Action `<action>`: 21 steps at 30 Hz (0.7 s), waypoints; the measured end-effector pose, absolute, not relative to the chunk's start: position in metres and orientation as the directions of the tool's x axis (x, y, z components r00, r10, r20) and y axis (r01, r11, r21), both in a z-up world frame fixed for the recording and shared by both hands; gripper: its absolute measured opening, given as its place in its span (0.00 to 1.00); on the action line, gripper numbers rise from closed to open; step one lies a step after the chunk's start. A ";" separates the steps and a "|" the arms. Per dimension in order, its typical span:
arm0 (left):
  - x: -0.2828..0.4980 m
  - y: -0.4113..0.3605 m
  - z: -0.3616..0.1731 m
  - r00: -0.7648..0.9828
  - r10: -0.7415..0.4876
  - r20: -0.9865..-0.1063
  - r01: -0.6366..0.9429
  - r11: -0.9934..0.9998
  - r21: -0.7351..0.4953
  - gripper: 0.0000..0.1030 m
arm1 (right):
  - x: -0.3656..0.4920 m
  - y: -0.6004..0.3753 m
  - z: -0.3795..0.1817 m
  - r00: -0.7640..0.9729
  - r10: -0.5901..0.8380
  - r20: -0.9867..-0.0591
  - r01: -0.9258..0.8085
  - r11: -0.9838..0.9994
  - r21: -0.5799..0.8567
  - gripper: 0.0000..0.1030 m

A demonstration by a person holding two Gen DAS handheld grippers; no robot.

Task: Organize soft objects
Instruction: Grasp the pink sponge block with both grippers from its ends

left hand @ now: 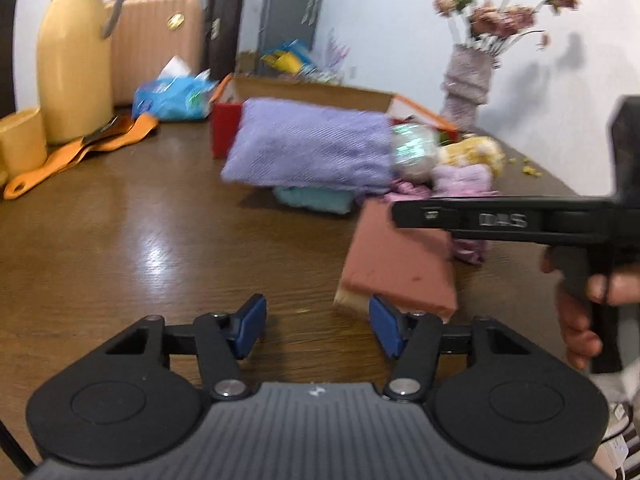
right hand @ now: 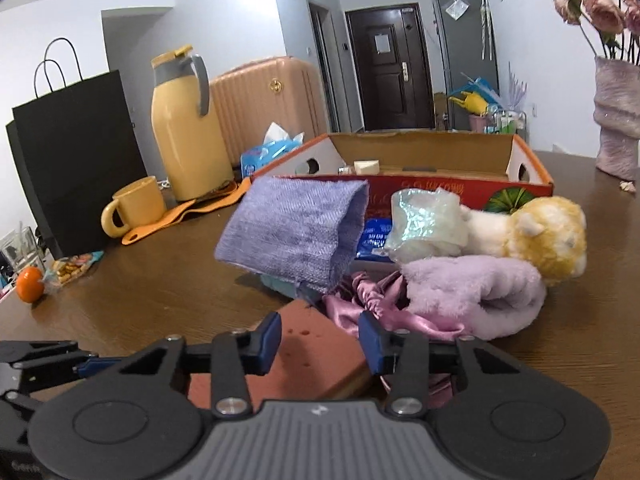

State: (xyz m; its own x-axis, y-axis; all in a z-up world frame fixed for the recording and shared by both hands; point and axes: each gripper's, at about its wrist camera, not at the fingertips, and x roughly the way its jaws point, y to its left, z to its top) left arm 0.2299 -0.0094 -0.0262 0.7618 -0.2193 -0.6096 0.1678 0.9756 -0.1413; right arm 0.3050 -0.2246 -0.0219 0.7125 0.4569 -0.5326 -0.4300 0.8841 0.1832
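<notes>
A heap of soft things lies on the brown table in front of an open cardboard box (right hand: 424, 156): a folded lilac knit cloth (right hand: 296, 232), a yellow-and-white plush toy (right hand: 544, 236), a shiny crinkled wrap (right hand: 424, 224), a fluffy pink cloth (right hand: 472, 292), a pink satin scrunchie (right hand: 360, 304) and a brick-red sponge block (right hand: 312, 356). My right gripper (right hand: 318, 340) is open and empty, just above the sponge block. My left gripper (left hand: 316, 328) is open and empty, over the table at the near edge of the sponge block (left hand: 396, 264). The lilac cloth (left hand: 312, 144) lies beyond it.
A yellow thermos jug (right hand: 184, 128), yellow mug (right hand: 136, 204), orange strap (right hand: 188, 212), tissue pack (right hand: 268, 152) and black paper bag (right hand: 76, 156) stand at the left. An orange (right hand: 29, 284) and snack packet (right hand: 72, 266) lie near the left edge. A flower vase (right hand: 616, 120) stands far right.
</notes>
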 end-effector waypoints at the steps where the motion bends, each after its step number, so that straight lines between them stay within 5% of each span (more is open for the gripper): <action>1: 0.232 -0.005 -0.027 0.762 -0.205 -0.615 0.144 0.979 -0.148 0.57 | 0.303 -0.224 -0.023 0.709 0.463 -0.532 -0.437 0.880 0.185 0.41; 10: 0.226 0.032 -0.013 0.791 -0.138 -0.596 0.018 0.979 -0.203 0.56 | 0.228 -0.232 -0.020 0.626 0.554 -0.549 -0.469 0.830 0.303 0.41; 17: 0.219 0.044 -0.005 0.749 -0.339 -0.570 0.124 0.915 -0.383 0.57 | 0.224 -0.247 -0.020 0.669 0.533 -0.519 -0.380 0.845 0.377 0.42; 21: 0.234 0.038 -0.012 0.700 -0.422 -0.576 0.136 0.871 -0.473 0.45 | 0.243 -0.243 -0.030 0.651 0.551 -0.522 -0.347 0.828 0.441 0.42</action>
